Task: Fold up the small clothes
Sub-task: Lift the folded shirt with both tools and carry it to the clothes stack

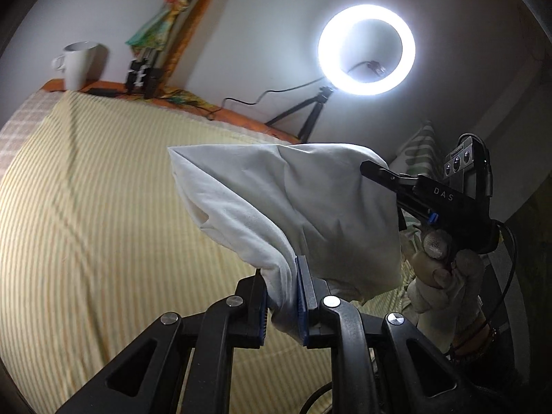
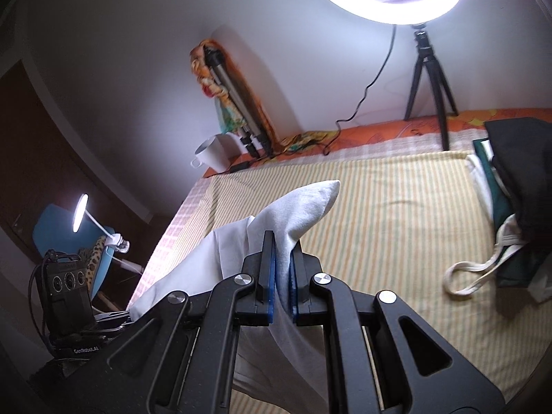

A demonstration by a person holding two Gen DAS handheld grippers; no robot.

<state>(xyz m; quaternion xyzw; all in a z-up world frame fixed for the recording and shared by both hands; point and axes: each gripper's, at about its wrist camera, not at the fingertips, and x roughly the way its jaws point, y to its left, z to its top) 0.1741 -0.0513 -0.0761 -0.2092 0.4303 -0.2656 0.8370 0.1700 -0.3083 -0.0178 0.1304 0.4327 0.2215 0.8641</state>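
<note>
**White garment up off the bed, pinched at both ends**

Hard to say what kind of garment this is: the white cloth point(image 1: 293, 203) is bunched and draped, and its lower part drops out of sight behind the gripper frames. The right gripper's point(image 2: 283, 276) fingertips are buried in fabric in the left wrist view, so only its black body shows there, with a gloved hand point(image 1: 445, 269) wrapped round the handle. The pile of dark clothes point(image 2: 517, 189) at the bed's far side is cut off by the frame edge, a white strap loop trailing from it.

Both grippers tilt downward over the striped bedsheet point(image 1: 103, 224). The left gripper point(image 1: 281, 296) is clamped on a gathered bundle of the white cloth, blue pads squeezing it. The right gripper is closed tight on another edge, a corner poking up past its pads. The cloth hangs between the two, above the sheet. Beyond the bed's far edge a ring light point(image 1: 366, 50) glares on its tripod, with a white mug point(image 1: 81, 63) near the corner.
</note>
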